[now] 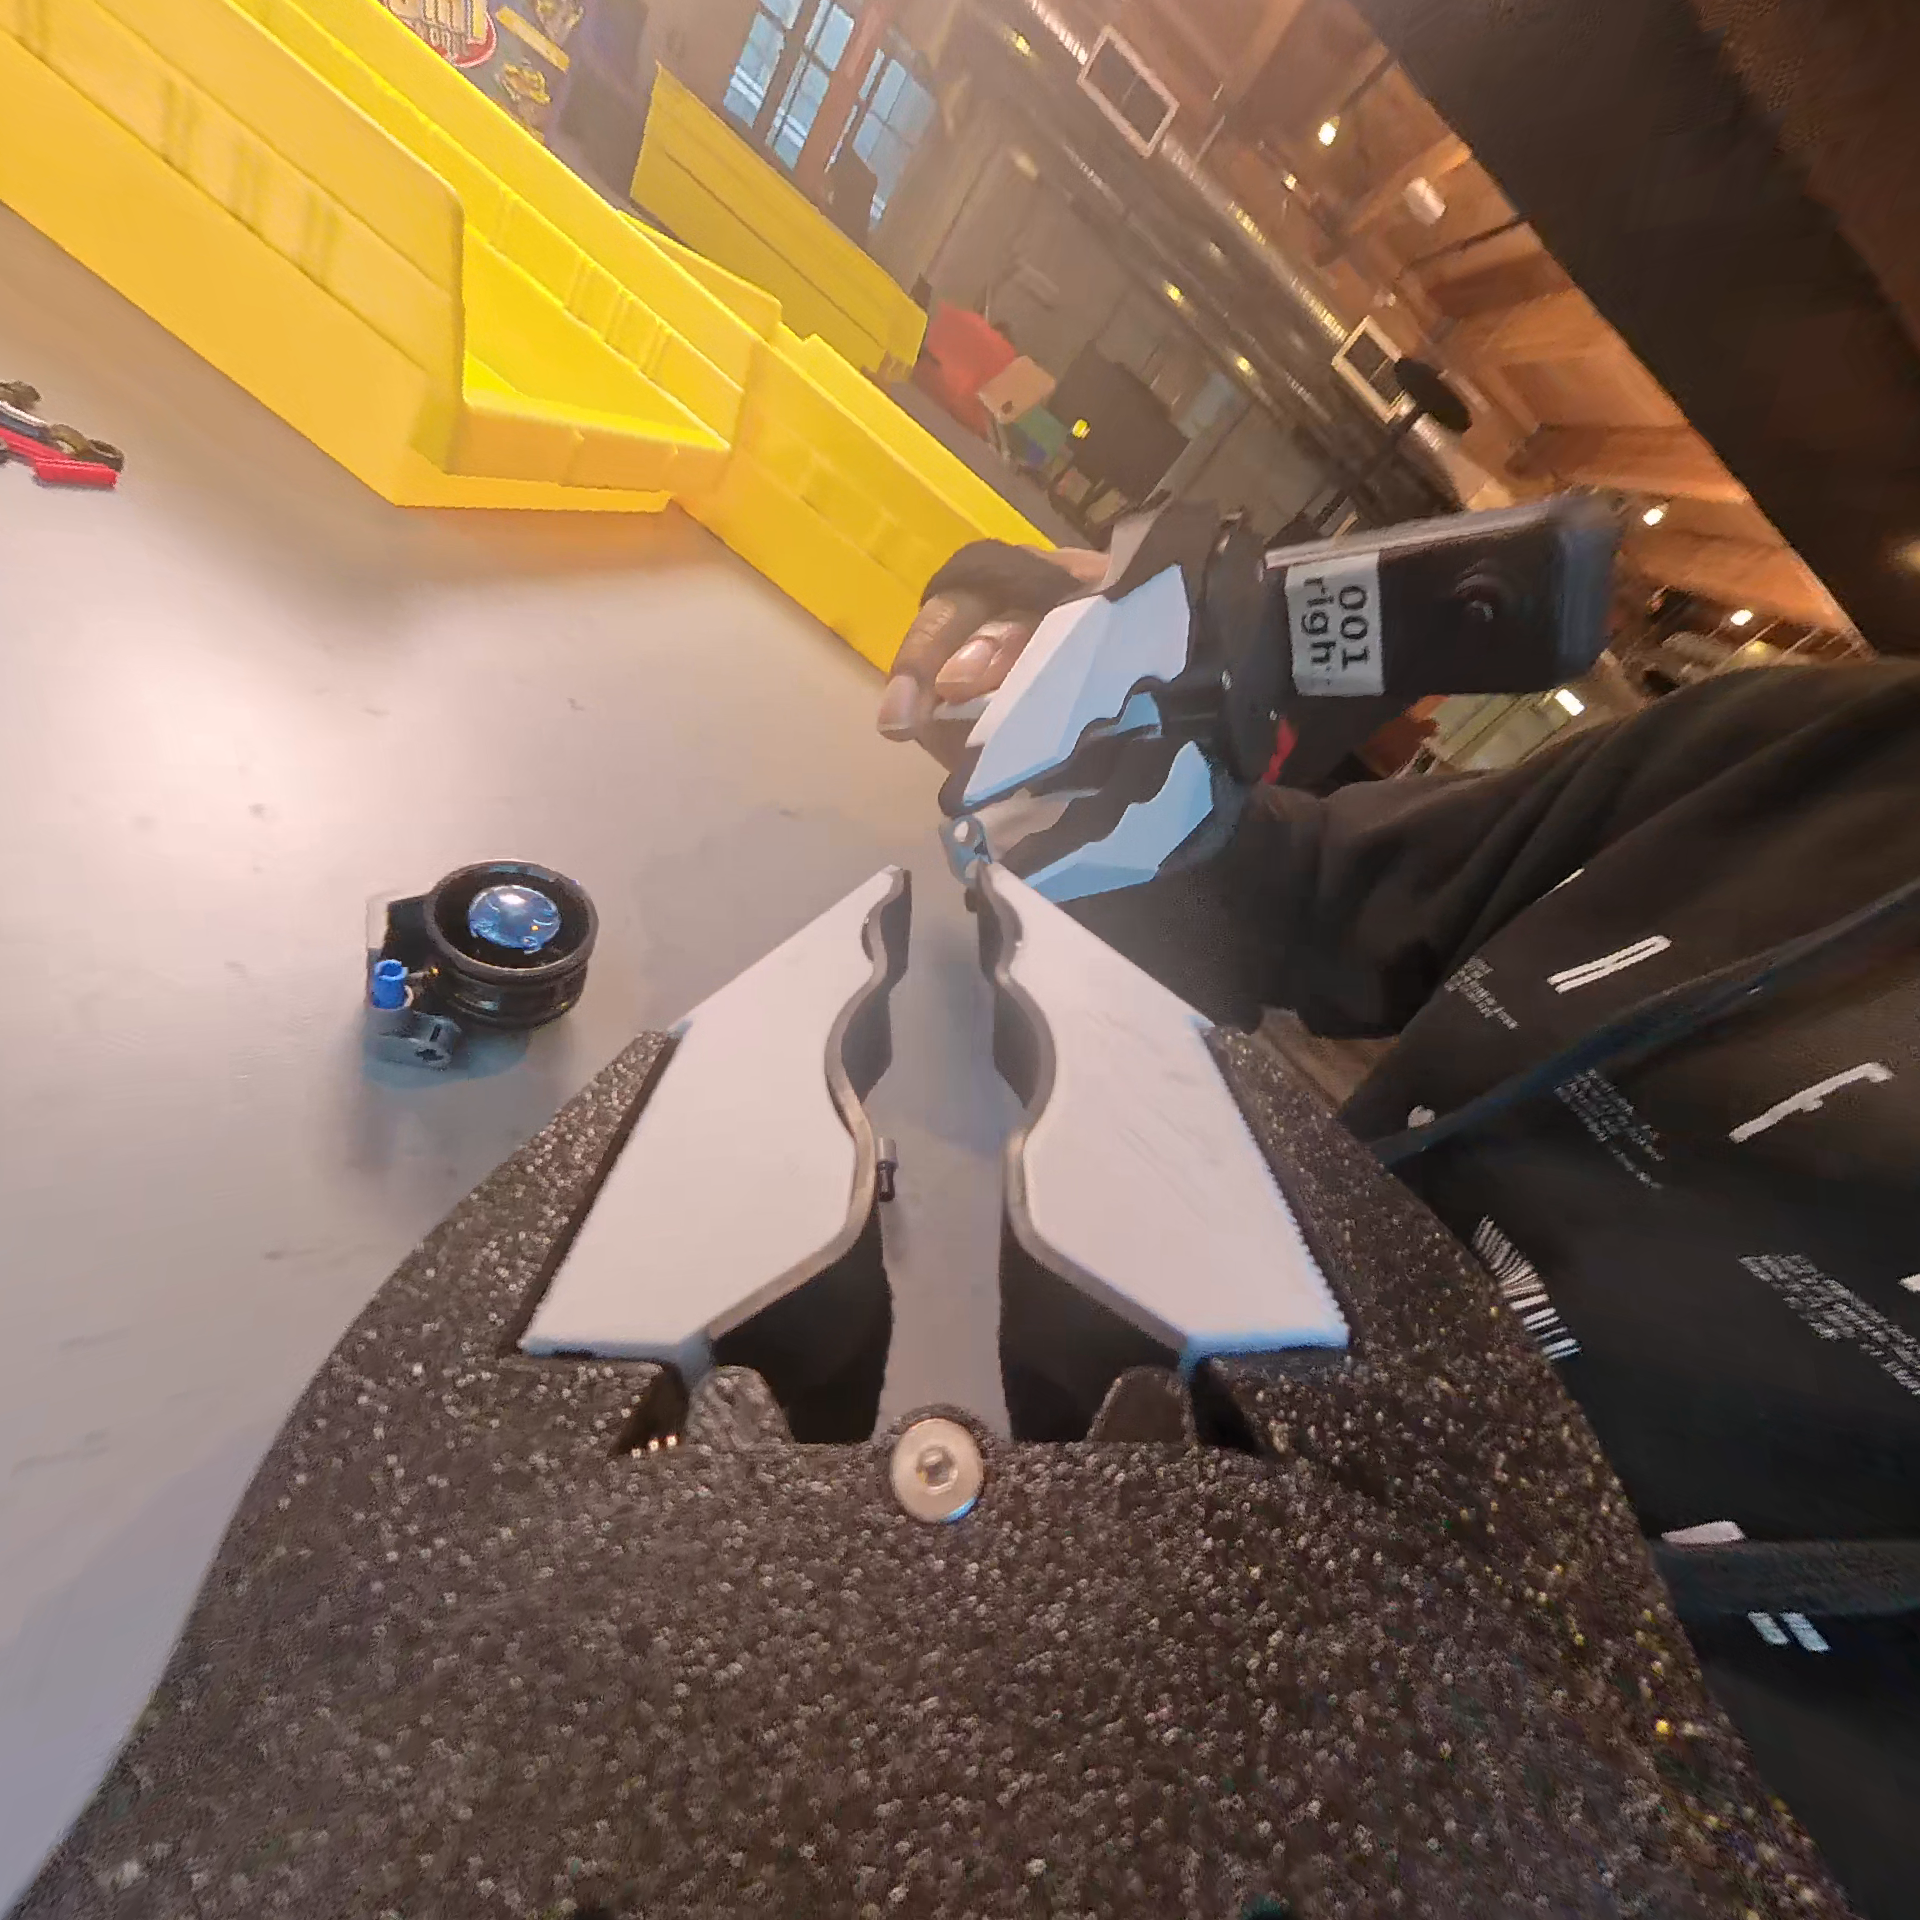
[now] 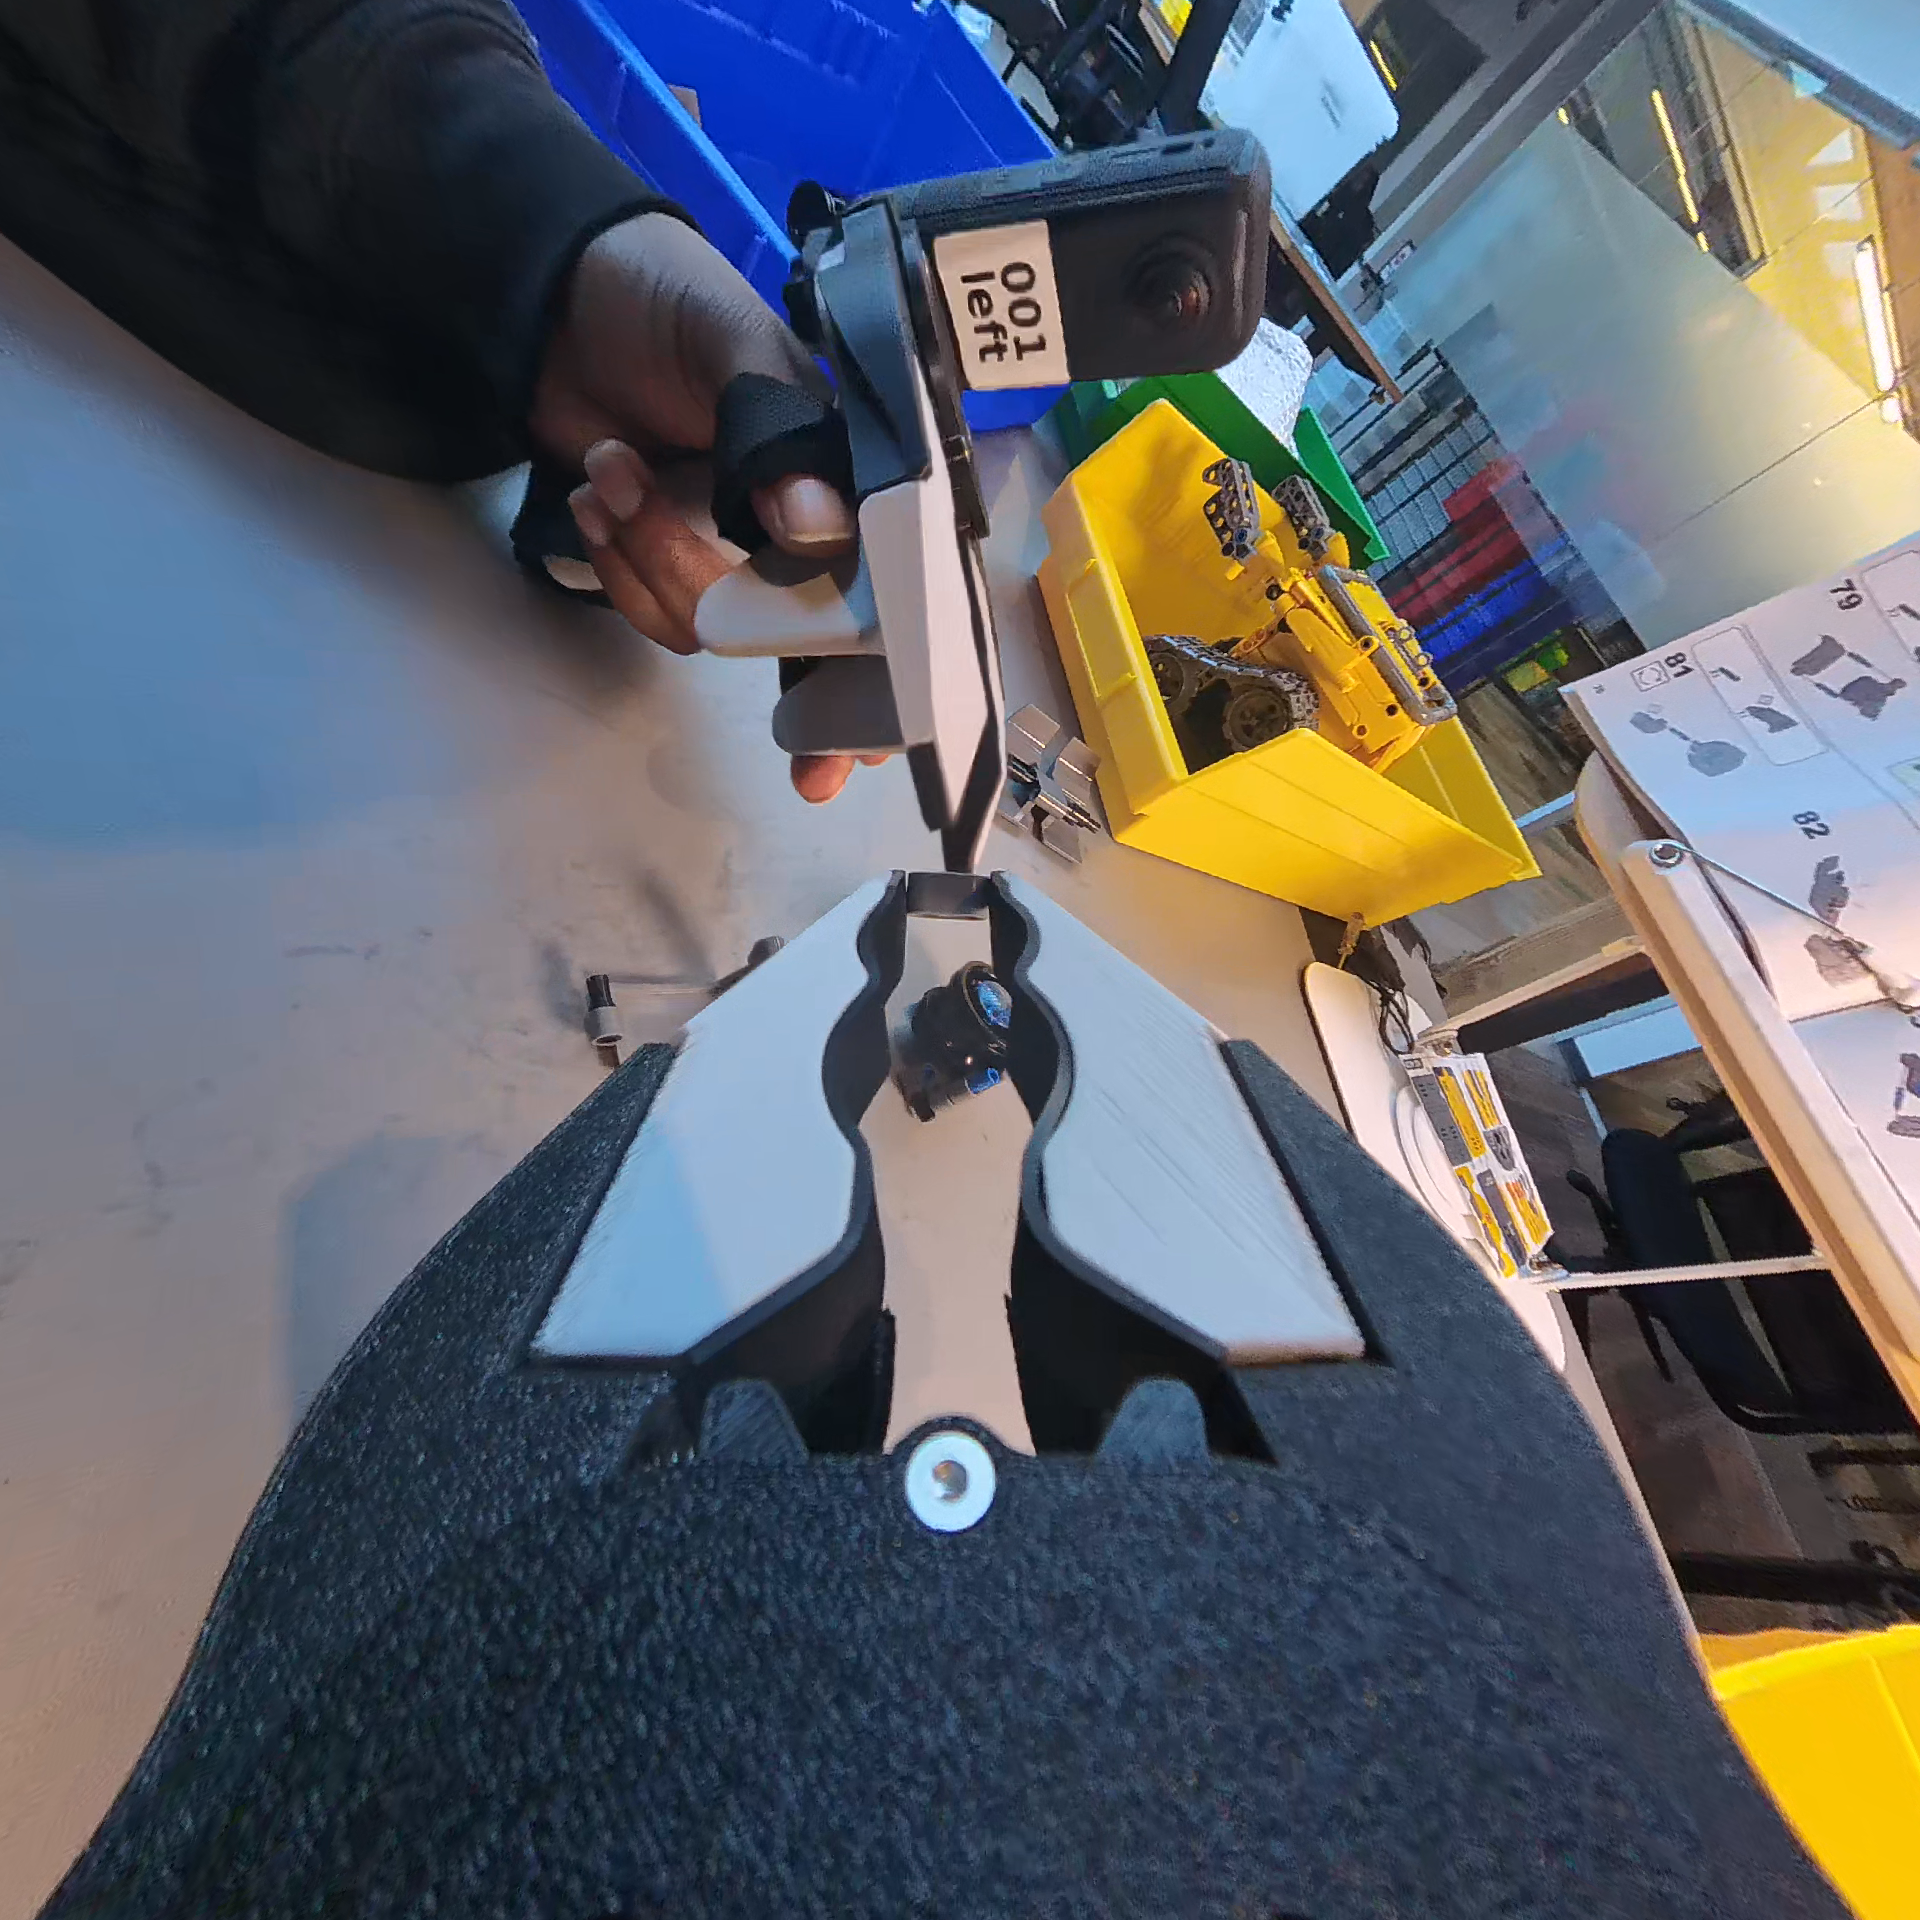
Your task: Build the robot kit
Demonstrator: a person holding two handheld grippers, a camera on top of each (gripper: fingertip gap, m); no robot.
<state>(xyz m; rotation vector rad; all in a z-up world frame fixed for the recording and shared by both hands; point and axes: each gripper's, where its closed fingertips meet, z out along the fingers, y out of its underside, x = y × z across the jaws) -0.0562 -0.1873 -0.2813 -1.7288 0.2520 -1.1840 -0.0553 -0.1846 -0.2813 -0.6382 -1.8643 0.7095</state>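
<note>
Pinching a small dark piece (image 2: 943,896), right gripper (image 2: 943,883) meets slightly parted left gripper (image 1: 940,883).

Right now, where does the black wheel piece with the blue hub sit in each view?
Left wrist view: the wheel piece lies on the grey table, left of the left tongs.
Right wrist view: wheel piece seen between the right tongs' fingers.
Shared landmark: the grey table.

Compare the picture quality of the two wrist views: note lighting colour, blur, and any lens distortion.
Left wrist view: warm orange ceiling light, wide-angle bending of the yellow bins, left gripper sharp while the right gripper is slightly soft. Right wrist view: cooler bluish light on the table, soft shadows, blurred edges, strongly tilted background.
</note>
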